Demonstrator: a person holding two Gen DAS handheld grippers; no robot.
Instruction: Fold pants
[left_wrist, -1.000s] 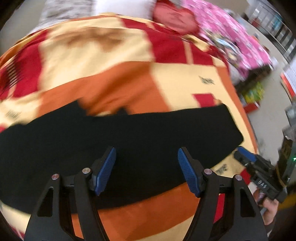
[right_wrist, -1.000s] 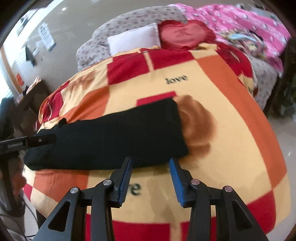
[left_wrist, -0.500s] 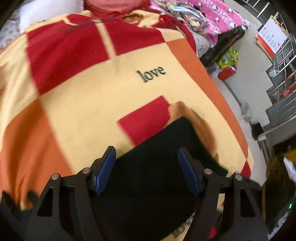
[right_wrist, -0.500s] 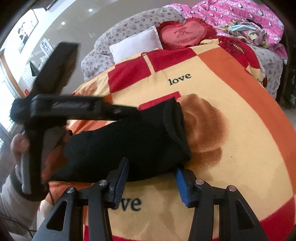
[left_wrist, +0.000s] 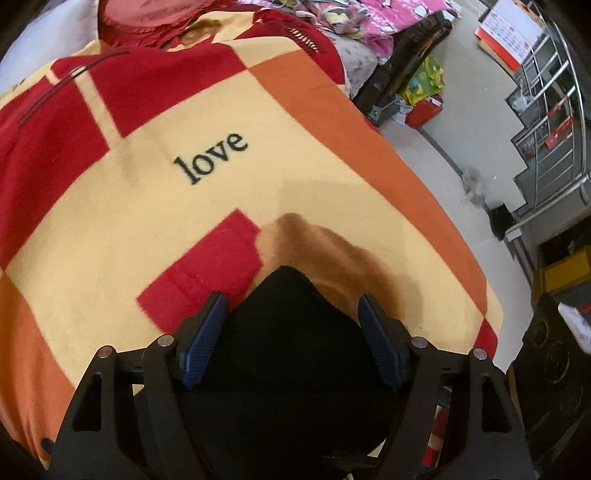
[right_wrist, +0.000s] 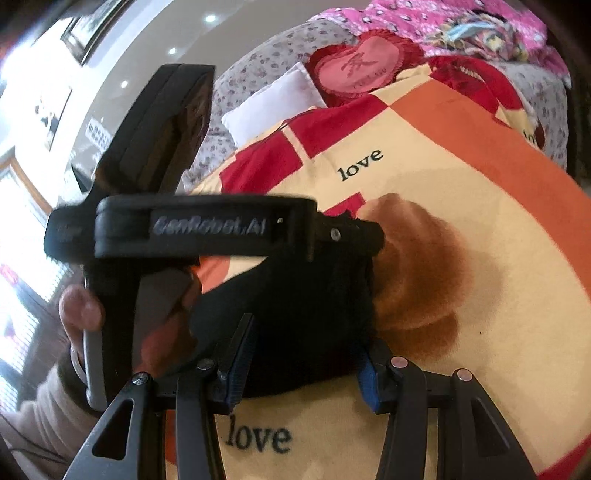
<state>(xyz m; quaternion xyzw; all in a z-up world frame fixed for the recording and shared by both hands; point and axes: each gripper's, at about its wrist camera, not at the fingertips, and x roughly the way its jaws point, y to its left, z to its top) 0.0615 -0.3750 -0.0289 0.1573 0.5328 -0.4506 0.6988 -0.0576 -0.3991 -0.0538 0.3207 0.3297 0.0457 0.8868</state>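
Black pants (left_wrist: 291, 332) lie on the blanket (left_wrist: 129, 229) on the bed, end nearest both tools; left gripper (left_wrist: 291, 332) fingers wide, opening slightly, cloth between but unpressed; right gripper (right_wrist: 303, 363) about half open over the near edge, gripping nothing; advise each takes one corner through all layers, then lifts level to fold evenly.

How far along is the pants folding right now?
Done: the black pants already lie as a compact bundle on the patterned blanket. In hand: the left gripper and right gripper straddle one end, jaws open, left opening, neither gripping. Left: close on that end and make any further fold.
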